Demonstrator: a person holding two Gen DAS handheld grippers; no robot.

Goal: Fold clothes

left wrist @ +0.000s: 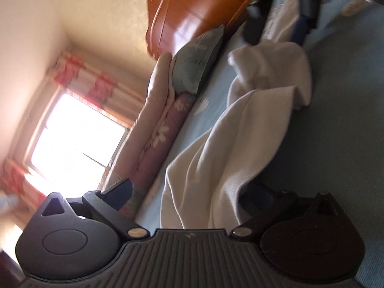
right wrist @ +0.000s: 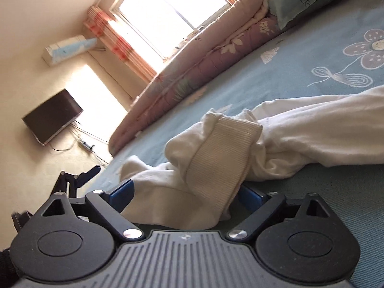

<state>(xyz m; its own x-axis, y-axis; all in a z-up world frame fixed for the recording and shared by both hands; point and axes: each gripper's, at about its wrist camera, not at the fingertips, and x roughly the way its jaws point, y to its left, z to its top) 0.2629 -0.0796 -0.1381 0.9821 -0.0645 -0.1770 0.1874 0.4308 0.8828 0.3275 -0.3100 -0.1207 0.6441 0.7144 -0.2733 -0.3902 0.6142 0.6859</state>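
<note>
Left wrist view: the left gripper (left wrist: 187, 192) stands with its fingers spread wide, and a fold of the white garment (left wrist: 240, 129) runs between them; the right-hand finger is partly hidden behind the cloth, so whether the pads actually press the fabric cannot be told. The garment trails away across the blue bedsheet (left wrist: 336, 110) toward the pillow (left wrist: 199, 64) and the wooden headboard (left wrist: 192, 9); the view is blurred, and a dark gripper-like shape at the top edge cannot be made out clearly. The likely fault here is slippage: with the fingers this far apart, a lift would probably let the thick fold slide out, or catch only one layer and drag the rest askew. Right wrist view: the right gripper (right wrist: 184, 194) is likewise wide open, its blue fingers (right wrist: 122, 190) bracketing a ribbed cuff (right wrist: 220, 153) that stands bunched above the sheet, with the body of the garment lying rumpled to the right. The rolled quilt (right wrist: 192, 69) lies well apart, along the window side. The probable risk is that closing on the twisted cuff would lock the twist into the fold, producing an uneven crease; pulling against the other gripper's end could also stretch the cloth rather than flatten it.
</note>
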